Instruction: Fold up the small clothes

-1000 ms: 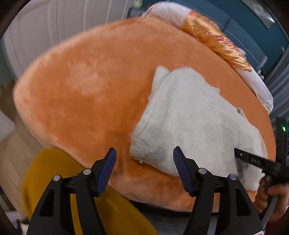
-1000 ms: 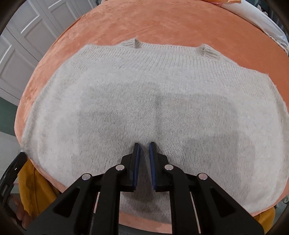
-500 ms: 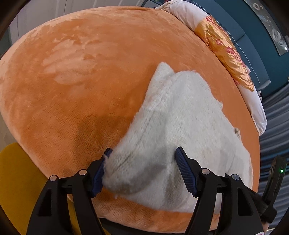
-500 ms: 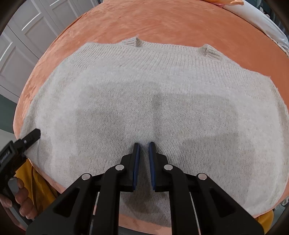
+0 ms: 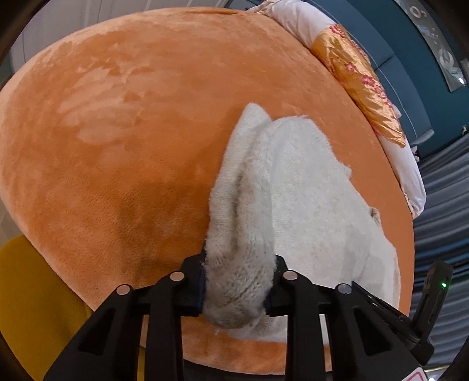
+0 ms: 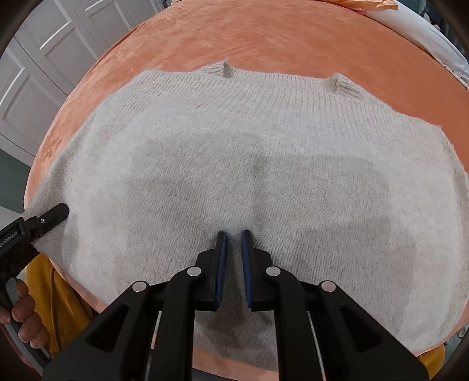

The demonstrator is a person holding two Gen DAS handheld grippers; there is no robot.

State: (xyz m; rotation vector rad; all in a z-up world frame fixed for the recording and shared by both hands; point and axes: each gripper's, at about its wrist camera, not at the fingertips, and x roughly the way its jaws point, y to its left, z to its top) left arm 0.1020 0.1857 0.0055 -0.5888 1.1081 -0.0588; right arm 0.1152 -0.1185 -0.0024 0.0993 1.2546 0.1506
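A pale grey knitted sweater lies flat on an orange plush bed cover, with its collar at the far side. My left gripper is at the sweater's near left edge. Its jaws are closing, and a thick bunch of the knit fills the gap between the pads. From the right wrist view one of its fingers shows at the sweater's left edge. My right gripper points down at the middle of the sweater. It is shut to a narrow slit with its tips on the knit.
A gold satin pillow and white bedding lie along the far right of the bed. White cupboard doors stand beyond the left side. A person's hand and yellow clothing are at the near edge.
The left gripper moved in over the sweater's edge and closed on it, gathering the knit into a ridge. The right gripper has kept still.
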